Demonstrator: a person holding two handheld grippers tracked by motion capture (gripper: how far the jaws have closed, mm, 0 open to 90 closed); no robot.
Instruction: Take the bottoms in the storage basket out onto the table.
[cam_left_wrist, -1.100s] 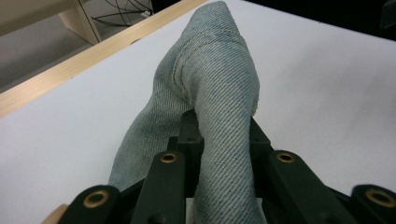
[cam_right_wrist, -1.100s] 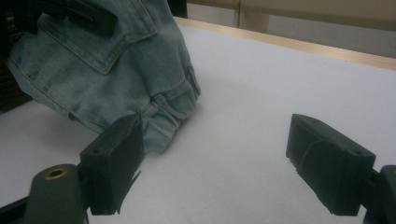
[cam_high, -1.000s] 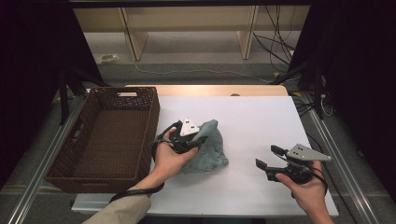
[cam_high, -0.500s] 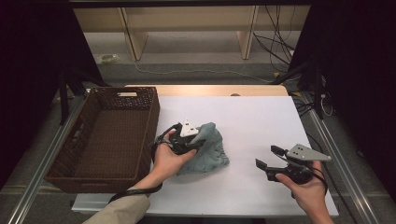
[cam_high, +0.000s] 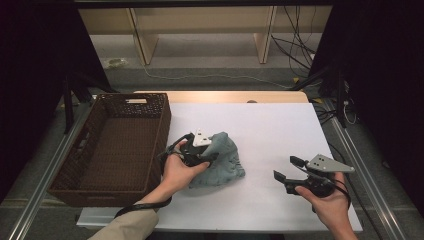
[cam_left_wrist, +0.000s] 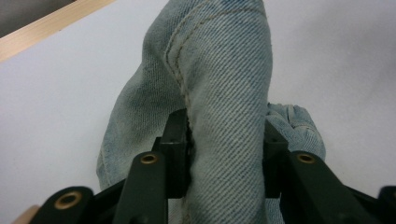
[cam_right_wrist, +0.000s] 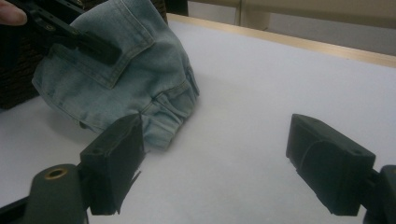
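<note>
A crumpled light-blue denim garment (cam_high: 225, 162) lies on the white table (cam_high: 270, 125), a little left of centre. My left gripper (cam_high: 211, 154) is at the garment's left side, shut on a raised fold of it. In the left gripper view that seamed denim fold (cam_left_wrist: 219, 70) stands pinched between the two black jaws of the left gripper (cam_left_wrist: 225, 140). My right gripper (cam_high: 287, 168) is held open near the front right, apart from the cloth. In the right gripper view the denim (cam_right_wrist: 126, 70) lies ahead and to the left of the open right gripper (cam_right_wrist: 219, 154), with nothing between its jaws.
A dark brown wicker basket (cam_high: 80, 172) stands at the table's left side, just beside the left hand. The table's wooden back edge (cam_high: 225, 96) runs behind the white surface. Cables (cam_high: 295, 50) lie on the floor beyond.
</note>
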